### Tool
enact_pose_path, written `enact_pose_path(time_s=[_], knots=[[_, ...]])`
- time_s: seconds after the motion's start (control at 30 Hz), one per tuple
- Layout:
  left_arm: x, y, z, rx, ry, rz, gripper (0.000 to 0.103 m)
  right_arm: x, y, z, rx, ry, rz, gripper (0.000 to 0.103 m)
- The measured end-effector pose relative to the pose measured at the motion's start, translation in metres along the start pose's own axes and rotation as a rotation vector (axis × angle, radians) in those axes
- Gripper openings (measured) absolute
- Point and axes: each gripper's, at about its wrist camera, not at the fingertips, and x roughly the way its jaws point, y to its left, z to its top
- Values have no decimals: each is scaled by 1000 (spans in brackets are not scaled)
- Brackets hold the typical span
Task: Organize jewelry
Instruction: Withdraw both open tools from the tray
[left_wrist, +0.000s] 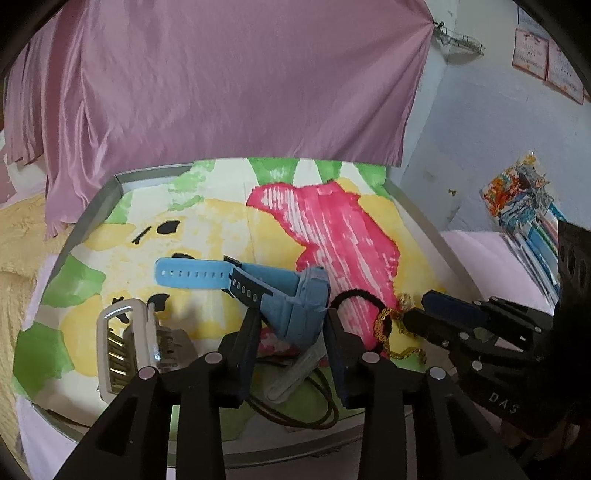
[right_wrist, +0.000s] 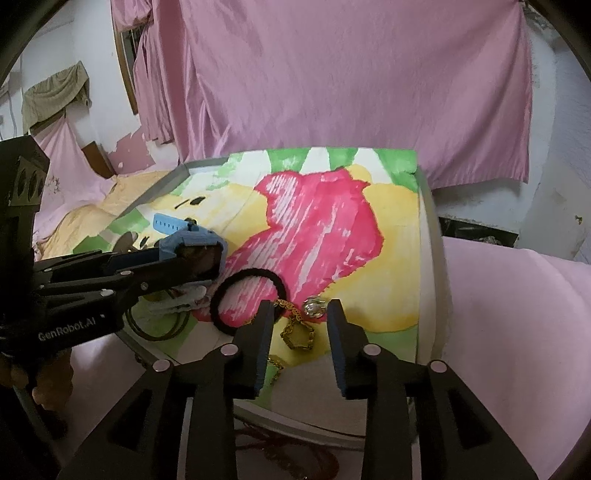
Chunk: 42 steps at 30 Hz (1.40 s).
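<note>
Left tongs (left_wrist: 291, 321): astride blue watch (left_wrist: 295, 302)
Right tongs (left_wrist: 413, 314): at gold chain (left_wrist: 391, 332)
Hair tie (left_wrist: 354, 299): on tray (left_wrist: 118, 184)

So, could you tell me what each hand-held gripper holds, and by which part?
The left hand-held gripper seems to grip the blue watch by its case. The right hand-held gripper holds nothing; the gold chain lies loose between its fingers.
</note>
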Motion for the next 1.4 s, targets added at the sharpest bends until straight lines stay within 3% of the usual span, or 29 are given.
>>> enact_pose_path(time_s=[0.17, 0.27, 0.4, 0.57, 0.67, 0.8, 0.93, 1.17, 1.4], knots=[[-18, 0, 2, 3, -72, 0, 33, -17, -3, -1, 32, -70, -8, 34], [-29, -1, 1, 4, -108, 4, 38, -30, -3, -2, 38, -117, -20, 41], [-45, 0, -4, -20, -166, 3, 63, -47, 0, -5, 37, -172, -38, 46], [-65, 4, -11, -40, -221, 11, 66, -70, 3, -11, 44, -237, -58, 50], [-77, 7, -16, -61, -268, 16, 78, -83, 4, -16, 55, -287, -74, 60], [-91, 9, -23, -82, -321, 21, 88, -99, 8, -25, 59, -345, -95, 63], [-106, 12, -33, -116, -391, 35, 102, -117, 13, -34, 56, -405, -110, 78], [-125, 14, -50, -123, -441, 101, 102, -142, 22, -51, 39, -492, -104, 93], [-143, 6, -73, -66, -491, 122, 102, -162, 31, -69, 20, -552, -96, 95]])
